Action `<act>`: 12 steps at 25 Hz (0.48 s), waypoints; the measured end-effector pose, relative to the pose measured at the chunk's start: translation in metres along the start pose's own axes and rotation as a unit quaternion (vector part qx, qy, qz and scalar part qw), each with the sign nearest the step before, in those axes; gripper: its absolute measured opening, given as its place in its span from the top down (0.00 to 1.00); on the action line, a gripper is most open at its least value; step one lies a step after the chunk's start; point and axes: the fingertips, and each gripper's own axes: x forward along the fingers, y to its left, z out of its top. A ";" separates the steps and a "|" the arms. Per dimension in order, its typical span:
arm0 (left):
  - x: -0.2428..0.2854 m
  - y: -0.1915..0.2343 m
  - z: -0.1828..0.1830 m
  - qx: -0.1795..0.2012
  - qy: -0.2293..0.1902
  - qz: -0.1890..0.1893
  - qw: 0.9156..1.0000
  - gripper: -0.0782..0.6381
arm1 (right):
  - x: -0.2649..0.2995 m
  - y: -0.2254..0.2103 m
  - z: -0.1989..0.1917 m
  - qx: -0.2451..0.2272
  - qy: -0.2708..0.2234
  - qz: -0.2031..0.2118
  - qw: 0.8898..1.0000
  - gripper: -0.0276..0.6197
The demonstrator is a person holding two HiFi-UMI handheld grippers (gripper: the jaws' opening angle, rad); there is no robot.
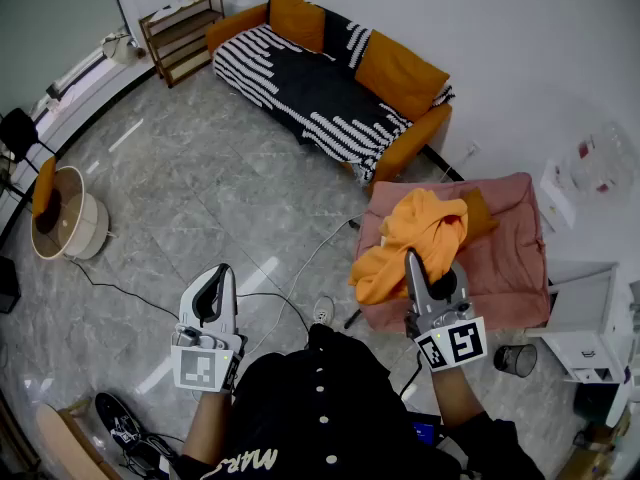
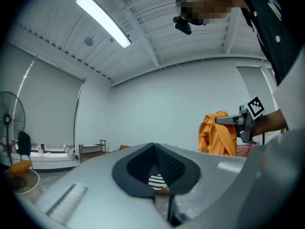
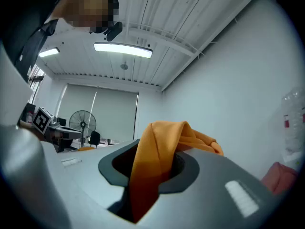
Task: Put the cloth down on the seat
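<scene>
Nearest the camera, at the bottom centre of the head view, was the person's black shirt (image 1: pixel 320 408), with a gripper held level out to either side of it. The left gripper (image 1: pixel 222 270), at lower left over the marble floor, had its jaws drawn together on nothing; its own view showed only a small window between the pads, with the striped throw beyond. The right gripper (image 1: pixel 411 260), at lower right, was closed on the orange cloth (image 1: pixel 420 230). In the right gripper view a fold of the fabric ran down between the pads and spilled over the far jaw. The rest of the cloth hung bunched from the jaws over the near left part of the pink seat (image 1: pixel 505 268), one end drooping past the seat's front edge. Whether any of it already rested on the cushion could not be told. A thin cable (image 1: pixel 300 266) trailed across the floor between the grippers. Further off, at upper centre, stood an orange sofa (image 1: pixel 400 68) under a black-and-white striped throw (image 1: pixel 310 98), and a wooden shelf (image 1: pixel 185 26) stood at upper left. As a judgement, the carry looked finished, with the cloth brought over the seat; lowering it onto the cushion and letting go were still to be done.
</scene>
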 end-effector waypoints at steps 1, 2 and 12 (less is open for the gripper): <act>0.000 0.001 -0.001 0.001 0.000 0.000 1.000 0.75 | 0.000 0.000 -0.001 0.000 0.000 0.000 1.000 0.76; 0.000 0.002 -0.001 0.001 0.000 0.000 1.000 0.75 | 0.000 0.000 -0.002 0.000 0.001 -0.001 1.000 0.76; 0.018 0.003 -0.007 -0.003 0.008 0.000 1.000 0.75 | 0.015 -0.009 -0.005 -0.003 0.005 0.007 1.000 0.76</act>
